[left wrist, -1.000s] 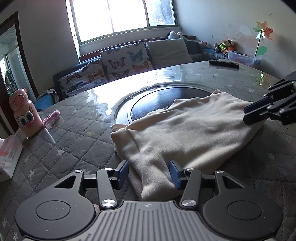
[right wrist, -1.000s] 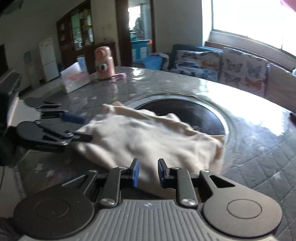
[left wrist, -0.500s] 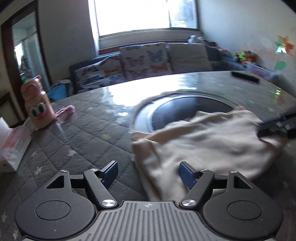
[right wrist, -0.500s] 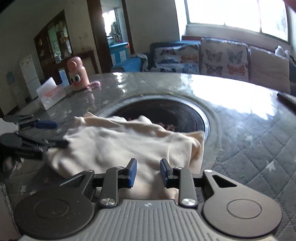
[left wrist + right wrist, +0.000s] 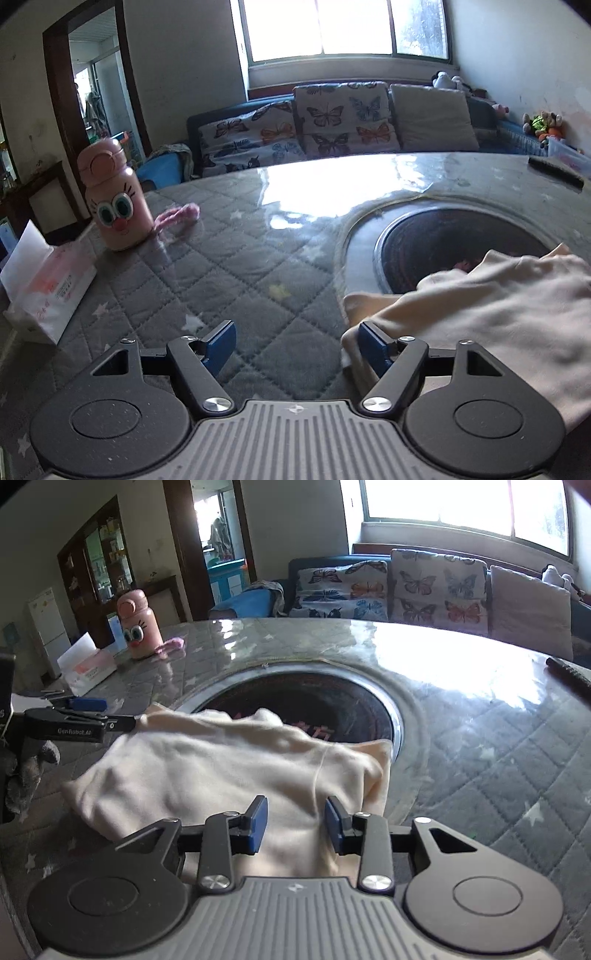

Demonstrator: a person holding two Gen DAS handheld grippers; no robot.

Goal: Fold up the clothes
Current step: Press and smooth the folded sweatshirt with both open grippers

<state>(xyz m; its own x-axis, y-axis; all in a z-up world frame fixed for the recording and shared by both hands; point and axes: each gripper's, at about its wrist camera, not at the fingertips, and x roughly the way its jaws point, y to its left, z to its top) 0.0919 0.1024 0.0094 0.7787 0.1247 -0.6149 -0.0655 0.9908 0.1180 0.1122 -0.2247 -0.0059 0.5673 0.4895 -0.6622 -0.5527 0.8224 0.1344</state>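
A folded cream garment (image 5: pixel 229 771) lies on the grey quilted table, partly over the dark round inset (image 5: pixel 306 701). It also shows at the right of the left wrist view (image 5: pixel 491 314). My left gripper (image 5: pixel 297 347) is open and empty, its right finger just beside the garment's left edge. It shows from the side in the right wrist view (image 5: pixel 85 716). My right gripper (image 5: pixel 295 823) is open over the garment's near edge, holding nothing.
A pink cartoon bottle (image 5: pixel 114 199) and a pink strap (image 5: pixel 177 218) stand at the far left, a tissue pack (image 5: pixel 44 291) nearer. A black remote (image 5: pixel 556 171) lies far right. A butterfly-cushion sofa (image 5: pixel 332 125) is behind the table.
My left gripper opened wide and slid left off the garment. My right gripper opened, letting go of the garment's edge, which now lies flat.
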